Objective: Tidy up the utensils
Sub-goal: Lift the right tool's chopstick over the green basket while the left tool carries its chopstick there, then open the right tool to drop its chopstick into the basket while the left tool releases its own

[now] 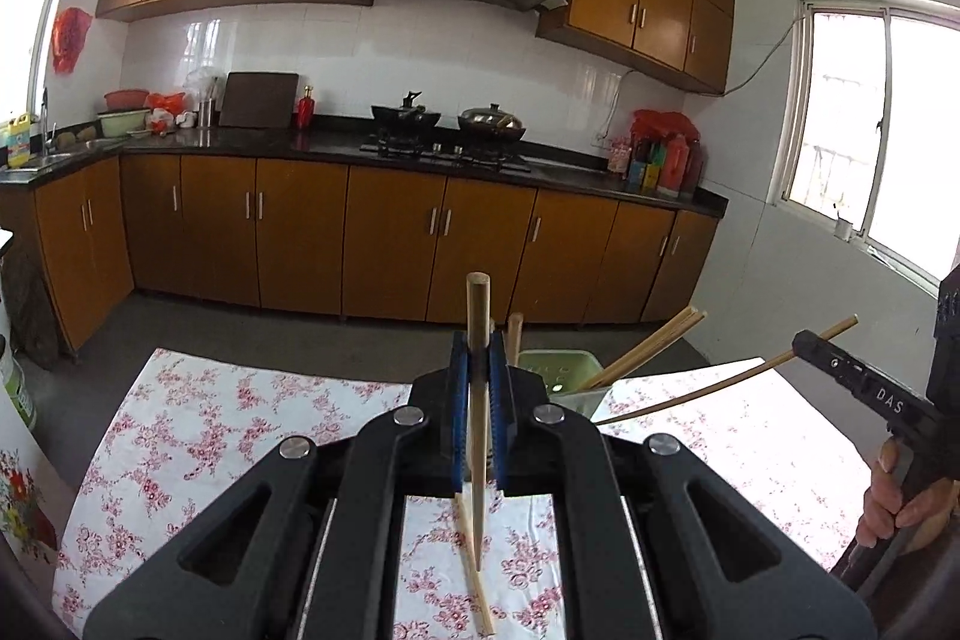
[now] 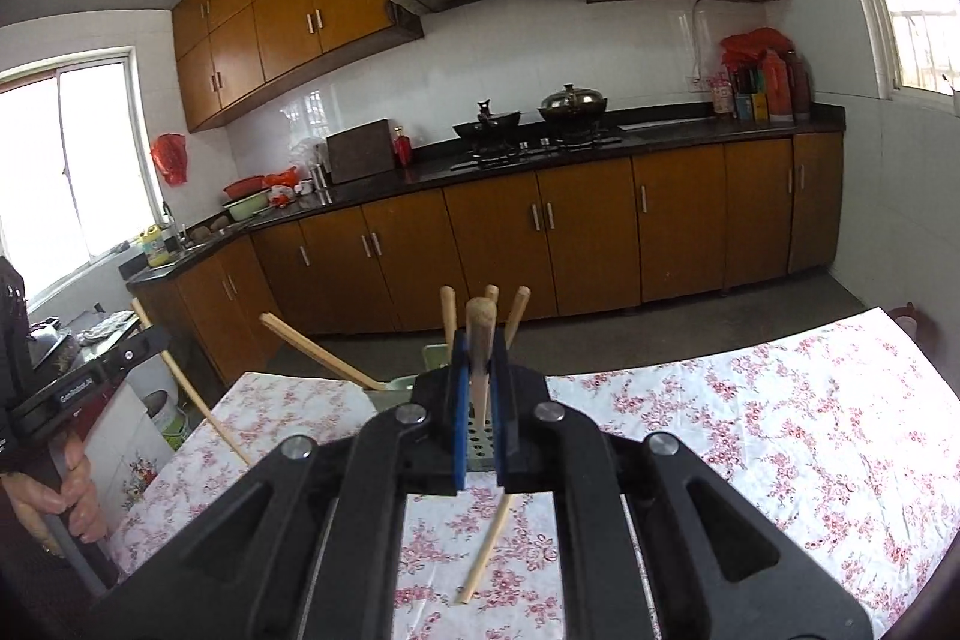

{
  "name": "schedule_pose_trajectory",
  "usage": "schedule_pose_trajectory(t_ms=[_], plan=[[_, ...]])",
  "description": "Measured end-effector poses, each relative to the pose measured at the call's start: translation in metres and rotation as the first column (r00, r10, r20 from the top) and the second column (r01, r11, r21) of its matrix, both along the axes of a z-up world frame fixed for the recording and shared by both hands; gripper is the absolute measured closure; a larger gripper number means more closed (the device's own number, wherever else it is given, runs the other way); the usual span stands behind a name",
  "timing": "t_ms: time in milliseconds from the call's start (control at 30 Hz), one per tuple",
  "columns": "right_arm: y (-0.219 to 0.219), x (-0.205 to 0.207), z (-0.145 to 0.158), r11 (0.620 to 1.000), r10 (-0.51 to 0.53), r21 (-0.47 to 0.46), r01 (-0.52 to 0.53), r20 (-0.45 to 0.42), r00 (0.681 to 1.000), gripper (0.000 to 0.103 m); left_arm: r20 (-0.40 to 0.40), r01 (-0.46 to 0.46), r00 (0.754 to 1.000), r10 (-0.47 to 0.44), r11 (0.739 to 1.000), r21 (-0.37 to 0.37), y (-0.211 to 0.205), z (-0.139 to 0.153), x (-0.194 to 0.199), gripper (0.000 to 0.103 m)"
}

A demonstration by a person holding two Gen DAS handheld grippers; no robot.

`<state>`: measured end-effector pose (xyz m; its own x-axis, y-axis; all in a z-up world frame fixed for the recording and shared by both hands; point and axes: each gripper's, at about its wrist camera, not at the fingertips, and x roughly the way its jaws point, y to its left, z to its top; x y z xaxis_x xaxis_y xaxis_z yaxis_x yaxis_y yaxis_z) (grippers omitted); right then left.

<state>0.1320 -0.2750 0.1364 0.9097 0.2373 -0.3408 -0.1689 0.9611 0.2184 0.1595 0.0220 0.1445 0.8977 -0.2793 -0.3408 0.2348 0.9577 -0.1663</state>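
Left tongs (image 1: 478,370) and right tongs (image 2: 480,376) each clamp one slim wooden chopstick (image 1: 477,400) mid-shaft; light, stiff, likely to pivot.

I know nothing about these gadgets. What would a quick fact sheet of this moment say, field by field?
Setting: kitchen, table under a floral tablecloth
Left gripper: shut on a chopstick, held upright
Right gripper: shut on another chopstick, also upright
Holder: green utensil holder on the table, several chopsticks already leaning inside
Loose items: one chopstick lying on the cloth
Background: stove with black wok and lidded pot
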Motion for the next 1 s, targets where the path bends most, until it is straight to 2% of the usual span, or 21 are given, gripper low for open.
schedule_pose_trajectory(t_ms=[167,300,467,600,700,1000], plan=[[0.006,-0.007,0.029,0.997,0.056,0.042,-0.058,0.057,0.997,0.096,0.097,-0.013,0.995,0.014,1.000,-0.017,-0.019,0.030,0.008,0.096],[0.015,0.002,0.048,0.999,0.045,0.019,-0.047,0.097,0.994,0.096,0.165,-0.059,0.984,0.066,0.997,-0.050,-0.031,0.050,0.024,0.096],[0.025,0.039,0.057,0.999,0.040,-0.027,-0.038,0.051,0.998,0.096,0.223,-0.134,0.963,0.153,0.986,-0.099,-0.043,0.059,0.043,0.096],[0.029,0.069,0.048,0.998,0.041,-0.044,-0.041,-0.019,0.999,0.096,0.213,-0.162,0.960,0.181,0.981,-0.103,-0.049,0.049,0.063,0.096],[0.027,0.086,0.039,0.999,0.045,-0.026,-0.046,-0.056,0.997,0.096,0.170,-0.166,0.969,0.181,0.981,-0.103,-0.050,0.035,0.077,0.096],[0.031,0.117,0.016,1.000,0.027,-0.007,-0.028,-0.109,0.994,0.093,0.080,-0.144,0.986,0.149,0.988,-0.062,-0.056,0.010,0.094,0.096]])
